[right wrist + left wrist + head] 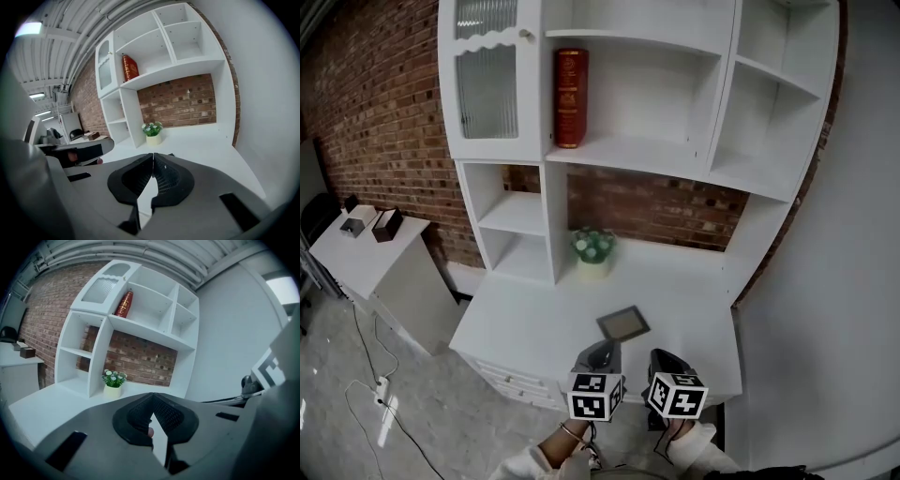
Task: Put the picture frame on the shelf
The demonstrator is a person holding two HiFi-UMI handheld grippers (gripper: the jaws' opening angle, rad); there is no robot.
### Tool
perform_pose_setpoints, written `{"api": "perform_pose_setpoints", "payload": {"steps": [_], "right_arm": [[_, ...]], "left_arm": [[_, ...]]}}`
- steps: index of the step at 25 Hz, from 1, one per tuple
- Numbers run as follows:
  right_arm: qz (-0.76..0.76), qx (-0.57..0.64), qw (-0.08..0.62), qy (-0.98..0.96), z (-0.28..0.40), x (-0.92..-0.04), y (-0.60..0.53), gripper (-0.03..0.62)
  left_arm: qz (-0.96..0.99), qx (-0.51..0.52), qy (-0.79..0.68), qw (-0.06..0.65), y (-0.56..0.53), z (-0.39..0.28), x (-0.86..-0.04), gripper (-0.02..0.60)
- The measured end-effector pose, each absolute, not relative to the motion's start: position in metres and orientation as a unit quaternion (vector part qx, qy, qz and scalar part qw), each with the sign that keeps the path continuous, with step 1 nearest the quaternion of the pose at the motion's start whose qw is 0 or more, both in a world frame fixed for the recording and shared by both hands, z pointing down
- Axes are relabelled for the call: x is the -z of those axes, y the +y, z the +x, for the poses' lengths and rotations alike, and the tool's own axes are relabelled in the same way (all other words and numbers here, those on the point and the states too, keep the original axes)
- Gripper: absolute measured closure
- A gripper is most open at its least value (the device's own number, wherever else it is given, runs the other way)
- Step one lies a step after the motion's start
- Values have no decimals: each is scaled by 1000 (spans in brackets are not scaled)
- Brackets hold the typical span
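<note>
Jaws pressed together on both sides, frame not yet taken.
The left gripper (151, 399) and right gripper (153, 157) are seen closed tip to tip, with nothing between. Just beyond them the picture frame (623, 323) is laid flat on the tabletop (534, 319), below the shelf (628, 150). It is judged light, stiff and perhaps glazed, so fragile, and is best pinched across one thin edge.

Grey left tool (605, 346), right tool (662, 355), black-and-white marker cubes (595, 397), white sleeves (528, 462)
</note>
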State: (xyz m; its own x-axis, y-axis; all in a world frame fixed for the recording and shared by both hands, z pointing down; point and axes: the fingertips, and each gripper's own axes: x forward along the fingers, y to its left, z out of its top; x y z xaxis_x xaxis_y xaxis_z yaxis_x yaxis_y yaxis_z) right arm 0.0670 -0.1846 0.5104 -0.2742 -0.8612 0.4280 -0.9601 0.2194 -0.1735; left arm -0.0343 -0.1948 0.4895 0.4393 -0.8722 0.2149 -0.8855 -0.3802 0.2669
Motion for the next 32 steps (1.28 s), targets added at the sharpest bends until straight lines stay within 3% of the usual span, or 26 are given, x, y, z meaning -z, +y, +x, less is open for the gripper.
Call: {"api": "perform_pose_setpoints", "payload": {"steps": [14, 32], "right_arm": [[626, -251, 128, -728, 75, -540, -223, 569], [595, -261, 130, -749, 81, -551, -300, 569]], "left_arm": [[827, -54, -511, 228, -244, -50, -537, 574], [805, -70, -543, 227, -310, -48, -549, 574]]}}
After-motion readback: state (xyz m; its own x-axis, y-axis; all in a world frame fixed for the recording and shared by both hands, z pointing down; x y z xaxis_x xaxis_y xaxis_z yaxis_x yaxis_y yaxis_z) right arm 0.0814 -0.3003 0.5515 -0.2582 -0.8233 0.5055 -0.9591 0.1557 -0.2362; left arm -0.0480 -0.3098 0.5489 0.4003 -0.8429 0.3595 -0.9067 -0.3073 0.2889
